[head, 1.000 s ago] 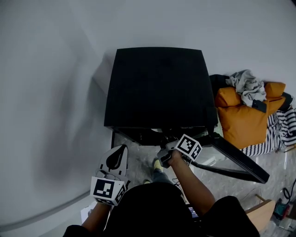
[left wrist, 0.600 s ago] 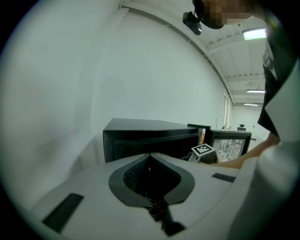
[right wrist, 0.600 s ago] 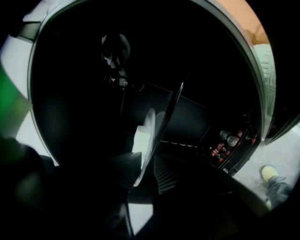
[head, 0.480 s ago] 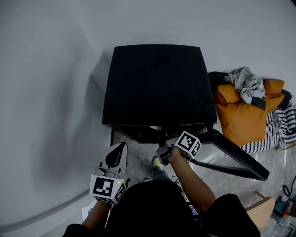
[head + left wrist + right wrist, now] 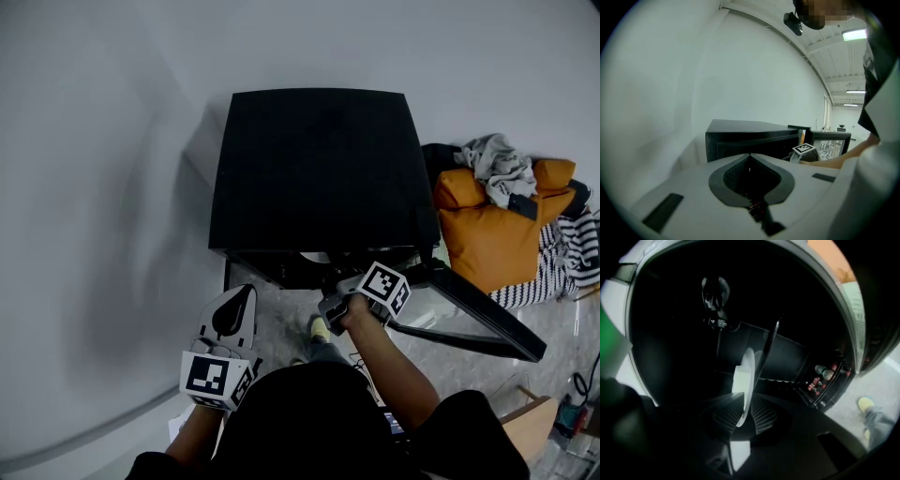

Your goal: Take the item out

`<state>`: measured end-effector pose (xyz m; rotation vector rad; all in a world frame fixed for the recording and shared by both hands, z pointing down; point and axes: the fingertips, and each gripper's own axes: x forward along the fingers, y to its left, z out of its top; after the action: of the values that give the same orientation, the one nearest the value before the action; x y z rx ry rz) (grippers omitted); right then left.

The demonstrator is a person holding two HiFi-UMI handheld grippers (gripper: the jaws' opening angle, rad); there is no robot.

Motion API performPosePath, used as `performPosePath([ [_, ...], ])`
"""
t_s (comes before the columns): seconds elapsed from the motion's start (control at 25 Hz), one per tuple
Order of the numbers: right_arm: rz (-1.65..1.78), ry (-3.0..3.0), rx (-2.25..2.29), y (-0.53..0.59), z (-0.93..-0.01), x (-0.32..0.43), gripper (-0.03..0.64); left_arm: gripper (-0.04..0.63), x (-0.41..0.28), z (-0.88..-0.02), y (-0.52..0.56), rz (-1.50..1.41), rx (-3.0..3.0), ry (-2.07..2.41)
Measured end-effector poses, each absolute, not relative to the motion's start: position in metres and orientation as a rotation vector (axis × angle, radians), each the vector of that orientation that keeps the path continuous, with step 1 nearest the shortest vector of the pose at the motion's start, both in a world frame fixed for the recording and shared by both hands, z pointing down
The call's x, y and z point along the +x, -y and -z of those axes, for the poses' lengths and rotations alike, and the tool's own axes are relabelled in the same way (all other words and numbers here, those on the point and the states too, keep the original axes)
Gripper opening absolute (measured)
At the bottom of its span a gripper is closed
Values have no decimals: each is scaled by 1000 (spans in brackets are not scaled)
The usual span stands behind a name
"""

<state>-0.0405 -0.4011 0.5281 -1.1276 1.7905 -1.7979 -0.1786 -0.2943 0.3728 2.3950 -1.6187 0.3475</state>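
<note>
Right claw (image 5: 744,408) reaches into the open front of a black cabinet (image 5: 314,169), and its jaws have just been closing with a white plate (image 5: 746,371) between them. The plate stands on edge in the right gripper view. Its near rim runs down between the two ribbed pads (image 5: 723,414), which sit against it on either side, so the claw has a narrow hold on the rim. A pale block-like shape (image 5: 738,379) lies against the plate's left face; what it is cannot be told. The plate is inside the dark cabinet, and from the head view only a thin pale sliver of it shows under the cabinet's near edge.

Left claw (image 5: 750,158) hangs near the person, to the left of the cabinet's front and well apart from it. Its jaws are pressed together with nothing between them.

The cabinet's door (image 5: 478,319) stands swung out to the right, and small bottles with red tops (image 5: 824,373) sit in its inner rack. Farther right, an orange cushion (image 5: 492,239) lies on the floor (image 5: 281,323) with a grey cloth (image 5: 502,169) piled on it and striped fabric (image 5: 562,262) beside it. A yellowish shoe (image 5: 321,330) shows on the floor just near the cabinet's front.
</note>
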Motion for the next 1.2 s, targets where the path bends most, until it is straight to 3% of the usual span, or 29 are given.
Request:
performPosePath([
  [1.2,1773,-1824,-1127,339,-522,-25,28,8,-180,-374,250,-258,2442,1563],
])
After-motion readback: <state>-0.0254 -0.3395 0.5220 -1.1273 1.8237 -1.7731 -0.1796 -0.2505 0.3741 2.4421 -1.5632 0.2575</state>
